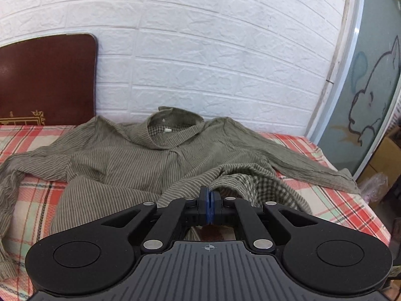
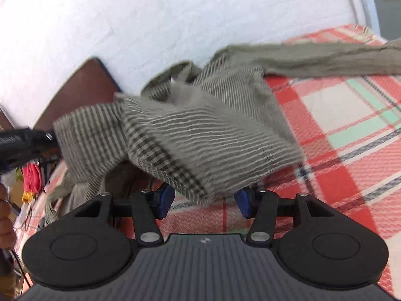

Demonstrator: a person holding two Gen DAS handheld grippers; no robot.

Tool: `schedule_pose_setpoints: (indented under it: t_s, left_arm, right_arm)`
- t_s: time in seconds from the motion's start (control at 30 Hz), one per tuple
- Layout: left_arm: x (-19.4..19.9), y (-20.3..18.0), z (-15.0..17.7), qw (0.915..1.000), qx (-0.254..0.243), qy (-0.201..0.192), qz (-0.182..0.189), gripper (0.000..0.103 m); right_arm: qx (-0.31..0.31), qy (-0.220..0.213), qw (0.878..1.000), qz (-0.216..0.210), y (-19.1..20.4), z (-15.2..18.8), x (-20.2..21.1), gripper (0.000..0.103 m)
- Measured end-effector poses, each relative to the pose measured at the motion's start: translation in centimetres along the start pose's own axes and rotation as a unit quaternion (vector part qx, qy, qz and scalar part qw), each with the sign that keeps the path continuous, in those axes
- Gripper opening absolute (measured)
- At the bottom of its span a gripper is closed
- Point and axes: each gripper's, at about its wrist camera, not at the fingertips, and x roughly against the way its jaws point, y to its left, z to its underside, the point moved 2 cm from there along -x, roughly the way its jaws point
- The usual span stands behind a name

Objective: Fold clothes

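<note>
An olive striped shirt [image 1: 130,160] with a checked lining lies collar-up against the wall on the plaid bed cover [image 1: 325,200], sleeves spread to both sides. My left gripper [image 1: 209,195] is shut on the shirt's lower hem, which is lifted and folded back so the checked inside [image 1: 245,185] shows. In the right wrist view the lifted shirt [image 2: 200,138] hangs blurred just above my right gripper [image 2: 204,200], whose blue pads [image 2: 165,198] stand wide apart with the cloth's edge between them, not pinched. The left gripper [image 2: 25,143] shows at the left there.
A white brick-pattern wall [image 1: 213,50] runs behind the bed. A dark red headboard [image 1: 45,80] stands at the left. A glass door with a cat drawing [image 1: 371,87] is at the right, past the bed's edge. Clutter [image 2: 31,175] lies beyond the bed's left side.
</note>
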Motion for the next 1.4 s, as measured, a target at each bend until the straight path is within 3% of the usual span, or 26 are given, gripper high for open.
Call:
schedule_pose_setpoints:
  t_s: [0.07, 0.13, 0.27, 0.43, 0.53, 0.57, 0.6, 0.63, 0.67, 0.77, 0.83, 0.93, 1.03, 1.1, 1.17, 1.27, 1.33, 1.4]
  left_arm:
    - [0.2, 0.1, 0.3, 1.0000, 0.001, 0.002, 0.001, 0.000]
    - [0.3, 0.1, 0.6, 1.0000, 0.002, 0.004, 0.001, 0.000]
    - [0.2, 0.1, 1.2, 0.9999, 0.007, 0.011, -0.001, 0.000]
    - [0.8, 0.3, 2.0, 0.9998, 0.004, 0.017, -0.005, 0.004]
    - [0.9, 0.5, 2.6, 0.9996, 0.009, 0.025, -0.004, 0.007]
    - [0.8, 0.5, 2.8, 0.9995, 0.012, 0.028, -0.002, 0.008]
    - [0.7, 0.5, 3.1, 0.9994, 0.013, 0.032, -0.001, 0.008]
    - [0.6, 0.4, 3.3, 0.9993, 0.014, 0.035, 0.000, 0.008]
    - [0.5, 0.3, 3.6, 0.9991, 0.013, 0.039, 0.000, 0.007]
    - [0.7, 0.0, 4.4, 0.9985, 0.006, 0.053, 0.010, 0.007]
    - [1.3, -0.5, 5.2, 0.9968, 0.002, 0.071, 0.036, 0.007]
    - [2.5, -1.5, 6.9, 0.9909, -0.011, 0.104, 0.084, 0.007]
    - [3.7, -2.5, 9.3, 0.9846, -0.038, 0.134, 0.105, 0.007]
    - [4.1, -2.9, 11.0, 0.9822, -0.059, 0.150, 0.097, 0.010]
    - [4.6, -3.2, 12.8, 0.9791, -0.079, 0.165, 0.088, 0.023]
    - [5.2, -2.8, 13.6, 0.9791, -0.107, 0.163, 0.058, 0.023]
    - [5.7, -2.5, 14.0, 0.9786, -0.126, 0.158, 0.039, 0.028]
    - [6.1, -2.8, 14.0, 0.9756, -0.150, 0.153, 0.048, 0.051]
  right_arm:
    - [-0.004, -0.011, 1.000, -0.007, -0.2, -0.1, 1.2, 0.058]
    - [-0.023, -0.011, 0.999, -0.032, -0.6, -0.1, 2.0, 0.068]
    - [-0.078, -0.014, 0.994, -0.071, -1.5, -0.1, 2.7, 0.068]
    - [-0.160, -0.014, 0.979, -0.127, -2.9, 0.2, 3.1, 0.070]
    - [-0.165, -0.024, 0.979, -0.119, -3.2, 0.1, 3.3, 0.071]
    - [-0.167, -0.027, 0.979, -0.116, -3.3, 0.1, 3.4, 0.069]
    - [-0.169, -0.030, 0.979, -0.113, -3.4, 0.1, 3.5, 0.048]
    - [-0.156, -0.025, 0.982, -0.102, -3.2, 0.1, 3.3, 0.007]
    - [-0.142, -0.018, 0.985, -0.093, -3.0, -0.1, 3.1, 0.002]
    - [-0.117, -0.022, 0.988, -0.095, -2.5, -0.4, 4.9, 0.001]
    - [-0.096, -0.046, 0.990, -0.092, -1.8, -1.0, 7.8, 0.001]
    - [-0.056, -0.081, 0.994, -0.053, -1.3, -1.5, 12.3, 0.001]
    - [-0.055, -0.069, 0.996, -0.012, -2.1, -0.6, 13.9, 0.001]
    - [-0.060, -0.044, 0.997, 0.023, -3.2, 0.3, 13.5, 0.001]
    - [-0.066, -0.009, 0.995, 0.070, -4.4, 1.5, 12.0, 0.005]
    - [-0.055, 0.036, 0.985, 0.161, -5.4, 2.9, 10.2, 0.014]
    - [-0.035, 0.001, 0.985, 0.168, -4.5, 2.7, 11.6, 0.049]
    - [-0.016, -0.034, 0.984, 0.175, -3.5, 2.5, 12.9, 0.056]
